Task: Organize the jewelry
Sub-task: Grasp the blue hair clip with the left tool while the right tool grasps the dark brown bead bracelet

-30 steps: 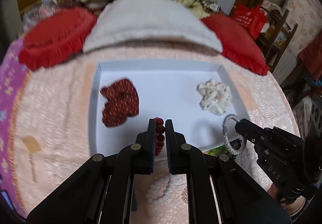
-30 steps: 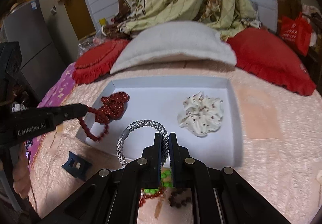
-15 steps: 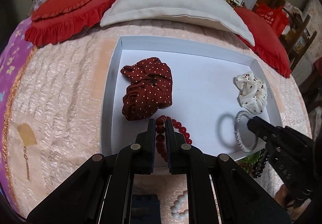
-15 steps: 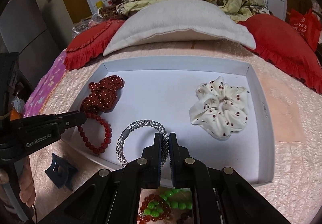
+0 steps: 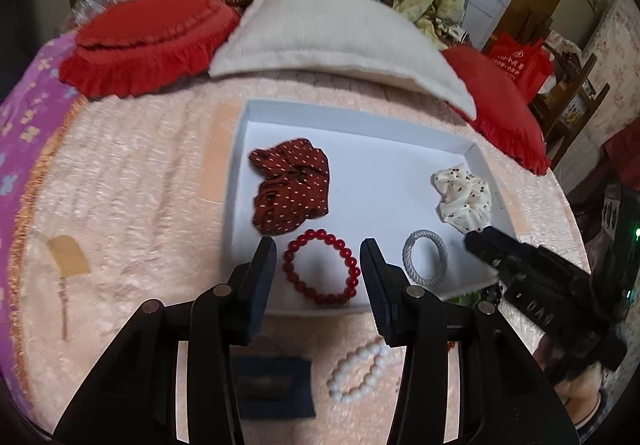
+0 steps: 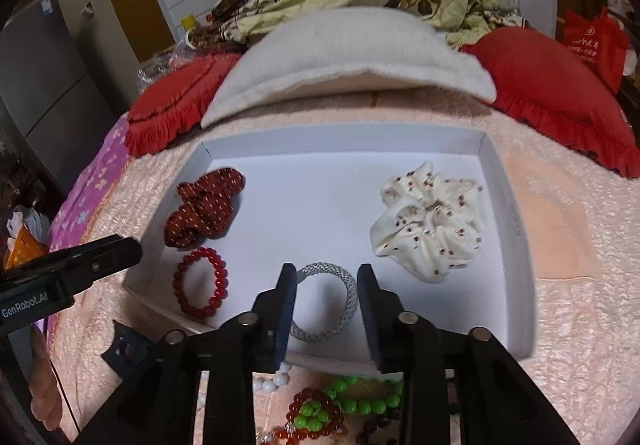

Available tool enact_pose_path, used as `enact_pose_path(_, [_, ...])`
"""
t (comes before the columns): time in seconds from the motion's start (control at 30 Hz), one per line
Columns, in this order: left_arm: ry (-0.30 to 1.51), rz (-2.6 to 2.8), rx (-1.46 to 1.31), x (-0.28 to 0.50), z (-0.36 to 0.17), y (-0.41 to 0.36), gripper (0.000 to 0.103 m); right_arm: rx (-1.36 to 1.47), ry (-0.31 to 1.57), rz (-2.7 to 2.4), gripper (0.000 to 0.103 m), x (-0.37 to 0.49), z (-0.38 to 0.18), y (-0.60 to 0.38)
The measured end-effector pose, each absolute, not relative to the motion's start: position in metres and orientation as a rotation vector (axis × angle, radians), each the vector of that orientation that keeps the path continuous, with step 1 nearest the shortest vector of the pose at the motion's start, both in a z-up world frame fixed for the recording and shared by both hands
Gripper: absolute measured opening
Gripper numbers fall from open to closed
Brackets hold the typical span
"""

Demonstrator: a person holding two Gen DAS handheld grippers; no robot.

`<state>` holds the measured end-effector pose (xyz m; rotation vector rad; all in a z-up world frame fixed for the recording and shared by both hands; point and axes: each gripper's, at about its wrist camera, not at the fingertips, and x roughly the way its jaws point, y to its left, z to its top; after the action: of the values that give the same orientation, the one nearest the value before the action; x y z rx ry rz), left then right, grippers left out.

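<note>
Both bracelets lie released in the white tray; both grippers stand unclenched above them.

The left gripper [image 5: 318, 259] has just parted its jaws: the red bead bracelet [image 5: 321, 267] lies flat on the floor of the white tray [image 5: 400, 181] near the front rim, between the fingers in view but touched by neither pad. The right gripper [image 6: 326, 285] has likewise just been opening; the silver mesh bangle [image 6: 326, 301] lies flat between its fingers, free of the pads, to the right of the red bracelet. A dark red dotted scrunchie [image 5: 290, 191] sits just behind the red bracelet; a cream dotted scrunchie [image 6: 430, 219] sits at the tray's right side. Outside the front rim, on the pink quilt [image 5: 132, 205], lie a white bead bracelet [image 5: 358, 373], green beads [image 6: 360, 401] and a dark blue holder [image 5: 274, 387].
</note>
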<state>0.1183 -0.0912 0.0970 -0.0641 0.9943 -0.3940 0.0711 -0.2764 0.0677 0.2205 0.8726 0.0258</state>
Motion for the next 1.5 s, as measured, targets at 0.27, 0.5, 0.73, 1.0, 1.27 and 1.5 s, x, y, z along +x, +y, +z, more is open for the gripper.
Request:
enact_pose_path(0.27, [0.942, -0.279, 0.023, 0.065, 0.107, -0.055, 0.043, 0.230, 0.823, 0.019, 0.035, 0.006, 0.090, -0.294])
enact_pose_path(0.5, [1.021, -0.240, -0.006, 0.037, 0.070, -0.034, 0.043, 0.258, 0.874, 0.006, 0.035, -0.049, 0.061, -0.310])
enact_pose_path(0.73, [1.053, -0.244, -0.035, 0.033, 0.050, -0.032, 0.043, 0.288, 0.888, -0.051, 0.035, -0.068, 0.041, -0.339])
enact_pose_path(1.0, [1.079, -0.280, -0.122, 0.054, 0.033, -0.029, 0.043, 0.329, 0.917, -0.055, 0.035, -0.049, 0.020, -0.352])
enact_pose_path(1.27, [1.085, -0.304, -0.138, 0.064, 0.023, -0.034, 0.043, 0.306, 0.920, -0.045, 0.035, -0.020, 0.011, -0.336])
enact_pose_path(1.5, [1.091, -0.343, -0.150, 0.066, 0.020, -0.040, 0.048, 0.280, 0.903, -0.079, 0.035, -0.005, 0.009, -0.334])
